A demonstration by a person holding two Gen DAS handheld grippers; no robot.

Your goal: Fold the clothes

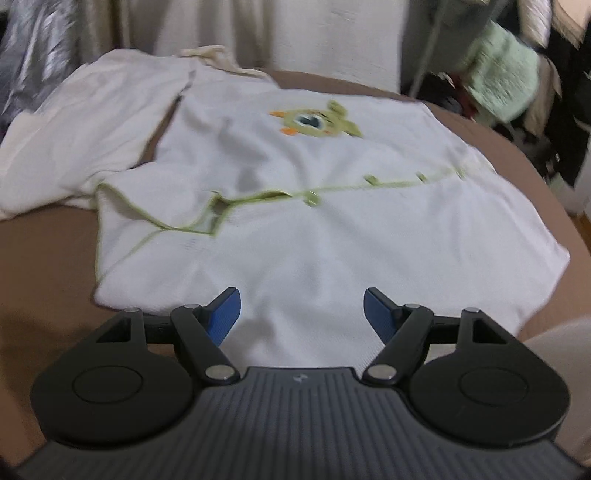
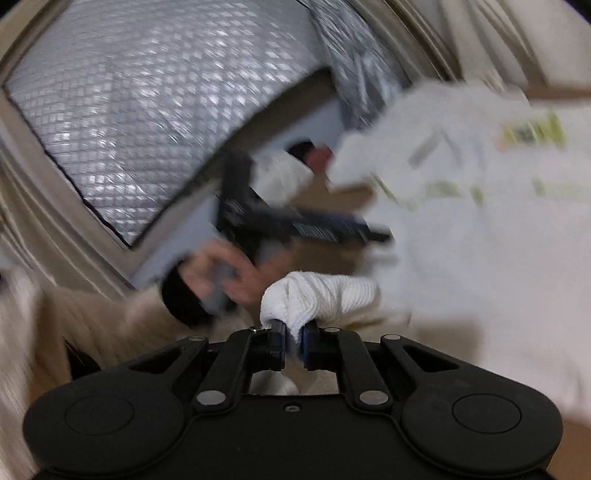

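Observation:
A white garment point(image 1: 332, 221) with green trim and a green creature emblem point(image 1: 314, 120) lies spread on a brown surface point(image 1: 48, 258). My left gripper point(image 1: 301, 295) hovers open over the garment's near edge, and nothing is between its blue pads point(image 1: 225, 314). In the blurred right wrist view, my right gripper point(image 2: 293, 332) is shut on a bunched fold of white cloth point(image 2: 317, 295) that belongs to the same garment point(image 2: 480, 240). The left gripper point(image 2: 384, 236) shows there from the side, held by a hand point(image 2: 221, 273).
A second cream cloth point(image 1: 92, 122) lies crumpled at the far left of the brown surface. A pale curtain point(image 1: 295, 33) hangs behind it. A green towel point(image 1: 506, 85) and dark clutter sit at the right. A silver quilted sheet point(image 2: 147, 110) covers a window.

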